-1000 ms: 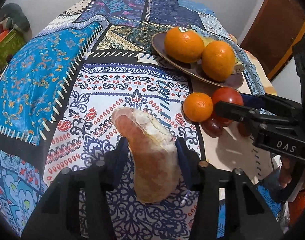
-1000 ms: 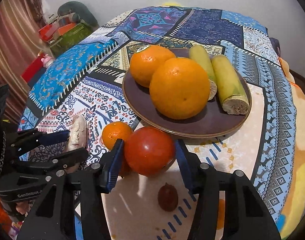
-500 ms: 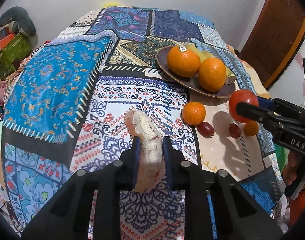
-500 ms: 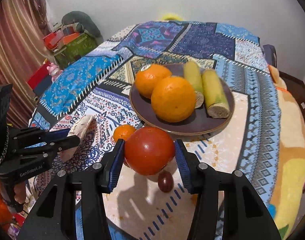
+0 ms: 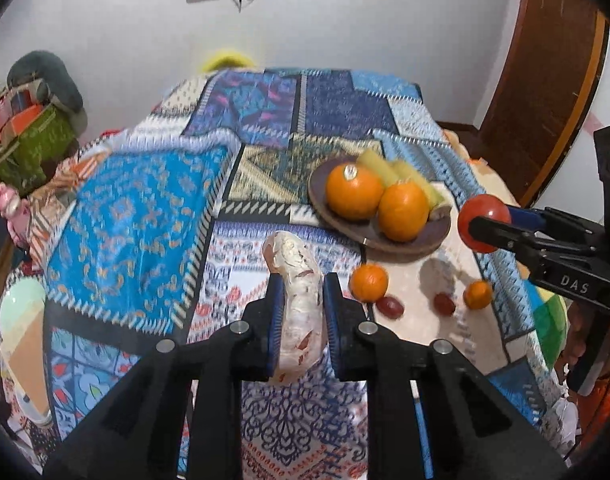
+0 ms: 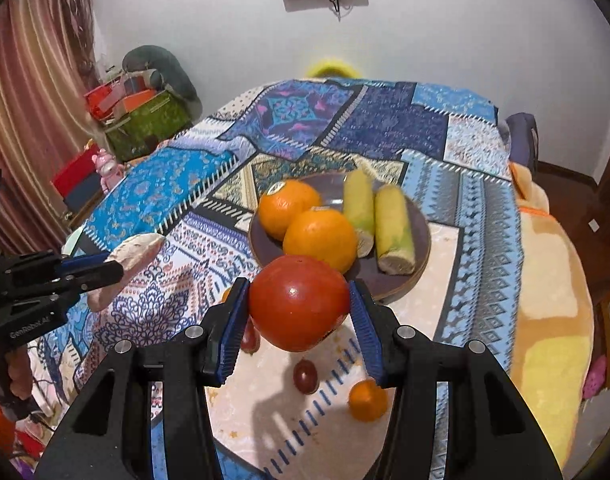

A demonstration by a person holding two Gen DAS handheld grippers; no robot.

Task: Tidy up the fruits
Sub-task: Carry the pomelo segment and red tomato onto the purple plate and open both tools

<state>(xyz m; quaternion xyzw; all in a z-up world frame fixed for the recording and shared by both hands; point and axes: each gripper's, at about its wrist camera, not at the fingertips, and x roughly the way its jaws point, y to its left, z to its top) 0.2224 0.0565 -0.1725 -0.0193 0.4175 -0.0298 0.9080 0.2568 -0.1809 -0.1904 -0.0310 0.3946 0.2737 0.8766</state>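
My left gripper (image 5: 301, 320) is closed tight on a long pale root vegetable (image 5: 295, 292), with both blue pads pressed on its sides. The root is lifted above the patterned tablecloth (image 5: 137, 216) and its tip points toward the brown plate (image 5: 409, 242). My right gripper (image 6: 299, 326) is closed around a red tomato (image 6: 299, 302), which fills the gap between the jaws. The tomato is held in the air just in front of the plate, on the near side of its rim.

On the plate lie 2 big oranges (image 6: 319, 236) touching each other, and beside them, on the plate's right half, 2 yellow-green stalk pieces (image 6: 393, 228) side by side. On the table in front of the plate there are 2 small oranges: one (image 5: 368, 282) near the plate's front-left edge, the other (image 5: 477, 294) further to the right. Between these 2 lie 2 dark red grapes (image 5: 389, 306), apart from each other. I see the same right-hand small orange (image 6: 367, 400) under my right jaws.
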